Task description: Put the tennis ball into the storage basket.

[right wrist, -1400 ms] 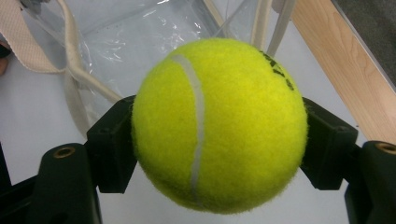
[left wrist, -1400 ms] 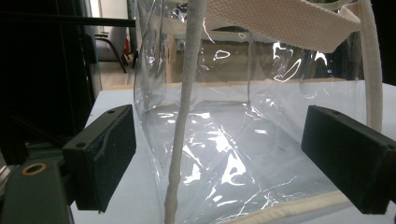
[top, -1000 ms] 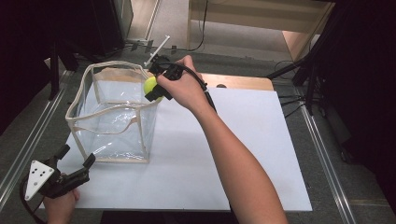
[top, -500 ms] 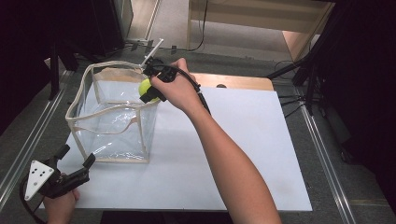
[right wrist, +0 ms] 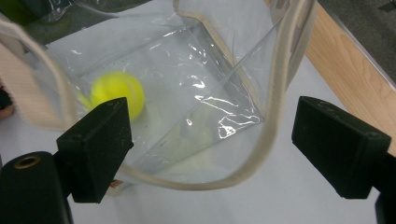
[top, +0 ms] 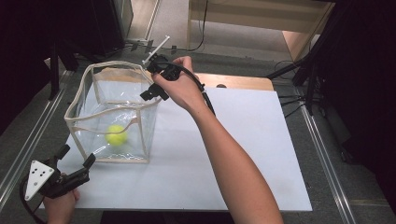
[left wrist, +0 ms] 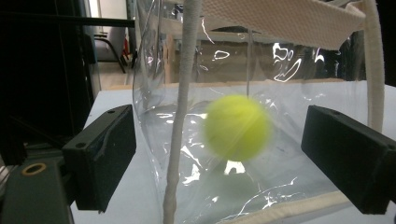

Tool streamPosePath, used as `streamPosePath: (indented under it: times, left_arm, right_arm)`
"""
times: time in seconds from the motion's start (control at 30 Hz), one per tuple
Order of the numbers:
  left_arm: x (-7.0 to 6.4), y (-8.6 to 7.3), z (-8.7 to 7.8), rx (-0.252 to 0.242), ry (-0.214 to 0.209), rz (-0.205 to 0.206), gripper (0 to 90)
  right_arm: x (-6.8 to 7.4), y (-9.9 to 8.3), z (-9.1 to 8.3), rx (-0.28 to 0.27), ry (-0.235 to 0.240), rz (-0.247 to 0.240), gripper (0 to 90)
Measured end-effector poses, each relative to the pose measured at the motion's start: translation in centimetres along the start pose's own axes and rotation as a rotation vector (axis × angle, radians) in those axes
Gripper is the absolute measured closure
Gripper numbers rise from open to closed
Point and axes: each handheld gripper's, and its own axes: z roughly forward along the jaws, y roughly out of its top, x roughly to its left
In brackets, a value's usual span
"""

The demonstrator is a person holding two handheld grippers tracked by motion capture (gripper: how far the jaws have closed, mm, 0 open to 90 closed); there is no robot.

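Ball (top: 116, 134) now out of right gripper (top: 150, 91), blurred, probably near clear bag (top: 140, 130) floor, right jaws wide and empty above rim, left gripper (top: 74, 164) wide open just beside bag.

ball (top: 116, 134): bright yellow-green, plain, no pattern visible.
bag (top: 140, 135): clear, colourless plastic; cream woven trim along edges and rim.
left gripper (top: 74, 162): black jaws; light grey plate on top with dark dots.
right gripper (top: 154, 93): black.
table sheet (top: 243, 154): plain white.
table edge (top: 243, 83): light wood.
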Motion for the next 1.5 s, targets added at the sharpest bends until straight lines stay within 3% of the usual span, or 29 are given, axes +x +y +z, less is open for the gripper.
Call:
streamPosePath:
  times: [0.53,0.63,1.5]
  left_arm:
    - [0.0,0.0,0.0,0.003,0.003,0.007,10.3]
    - [0.0,0.0,0.0,0.003,0.003,0.005,10.3]
    - [-0.1,0.0,0.0,0.004,0.003,0.013,10.3]
  right_arm:
    - [-0.9,-3.2,-0.7,-0.012,-0.026,0.029,7.6]
    - [-1.0,-3.8,-0.6,-0.004,-0.028,0.032,0.0]
    - [-1.6,-10.3,-0.3,-0.008,-0.068,0.057,0.0]
